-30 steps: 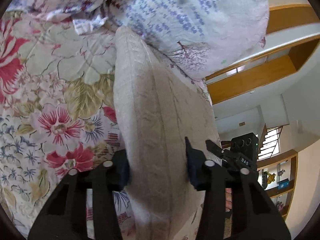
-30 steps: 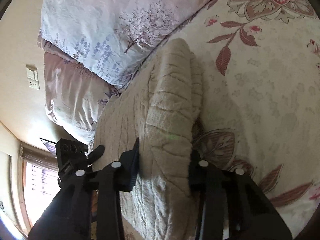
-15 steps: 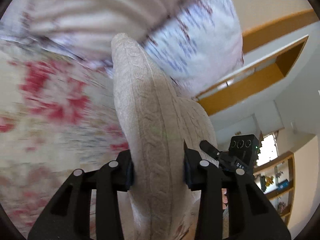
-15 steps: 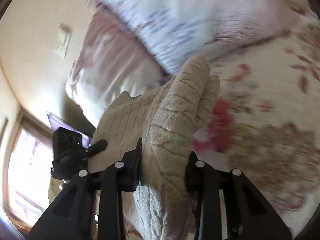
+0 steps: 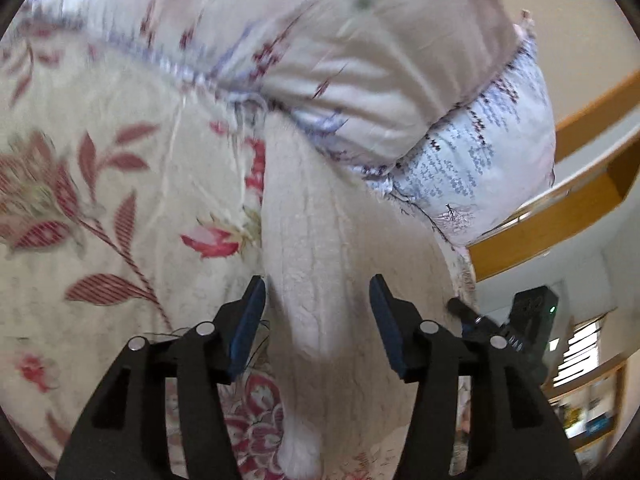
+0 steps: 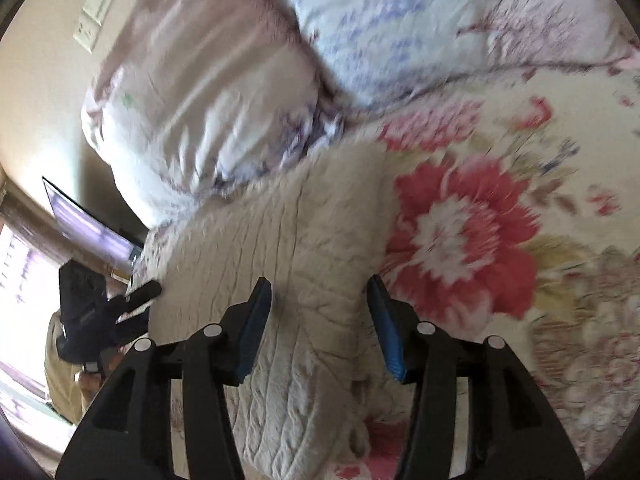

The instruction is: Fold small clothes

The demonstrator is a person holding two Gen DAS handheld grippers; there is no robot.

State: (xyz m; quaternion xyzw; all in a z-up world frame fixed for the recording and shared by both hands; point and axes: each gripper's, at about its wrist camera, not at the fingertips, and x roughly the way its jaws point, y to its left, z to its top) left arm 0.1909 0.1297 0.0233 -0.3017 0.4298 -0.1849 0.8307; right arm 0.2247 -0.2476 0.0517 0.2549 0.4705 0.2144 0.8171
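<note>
A cream cable-knit sweater [image 5: 316, 280] lies folded on the floral bedspread [image 5: 120, 200], its far end against the pillows. My left gripper [image 5: 318, 320] is open, its jaws standing either side of the sweater's fold without pinching it. In the right wrist view the same sweater [image 6: 304, 260] spreads under my right gripper [image 6: 320, 320], which is open too, jaws apart over the knit. Each gripper shows in the other's view: the right one [image 5: 516, 332] beyond the sweater's right edge, the left one [image 6: 100, 312] beyond its left edge.
Two pillows [image 5: 360, 52] [image 6: 208, 92] are stacked at the head of the bed, right behind the sweater. A wooden shelf [image 5: 560, 216] lies off the bed's side. A wall switch [image 6: 96, 12] and a dark screen [image 6: 88, 224] are on the wall.
Both grippers carried the pinched sweater forward towards the pillows, laid it down on the bedspread and opened. Half a second ago both were shut on the fabric.
</note>
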